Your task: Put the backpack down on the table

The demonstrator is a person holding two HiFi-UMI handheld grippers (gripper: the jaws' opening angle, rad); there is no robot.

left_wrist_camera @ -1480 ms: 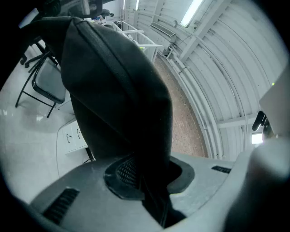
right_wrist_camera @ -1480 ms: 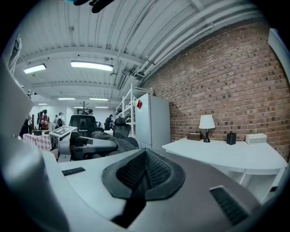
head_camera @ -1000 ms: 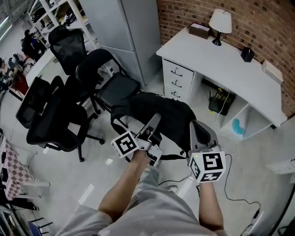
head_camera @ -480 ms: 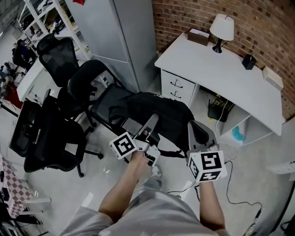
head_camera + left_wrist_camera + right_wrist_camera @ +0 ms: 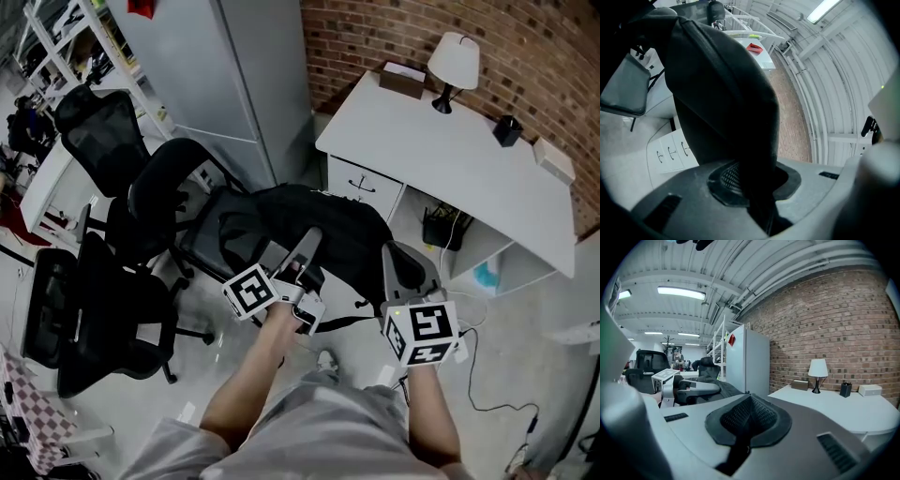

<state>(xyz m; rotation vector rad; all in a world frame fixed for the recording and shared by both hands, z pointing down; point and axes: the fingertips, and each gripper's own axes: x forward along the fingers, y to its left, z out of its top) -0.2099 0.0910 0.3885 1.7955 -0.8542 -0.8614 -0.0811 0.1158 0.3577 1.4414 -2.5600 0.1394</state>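
Observation:
A black backpack (image 5: 319, 220) hangs in the air in front of me, held between both grippers. My left gripper (image 5: 307, 248) is shut on a thick fold of its black fabric (image 5: 722, 93), which fills the left gripper view above the jaws (image 5: 750, 180). My right gripper (image 5: 398, 258) is at the bag's right side. Its pads (image 5: 747, 420) are pressed together on a thin dark piece of the bag. The white table (image 5: 469, 159) stands against the brick wall ahead to the right; it also appears in the right gripper view (image 5: 834, 404).
On the table stand a lamp (image 5: 453, 64), a brown box (image 5: 403, 77), a black cup (image 5: 507, 129) and a white box (image 5: 553, 161). Its drawer unit (image 5: 361, 183) faces me. Black office chairs (image 5: 164, 187) crowd the left, by a grey cabinet (image 5: 244, 66). A cable (image 5: 478, 394) lies on the floor.
I have walked toward the table with the backpack carried between both grippers. The chairs have slid left and down in view. Both grips look the same.

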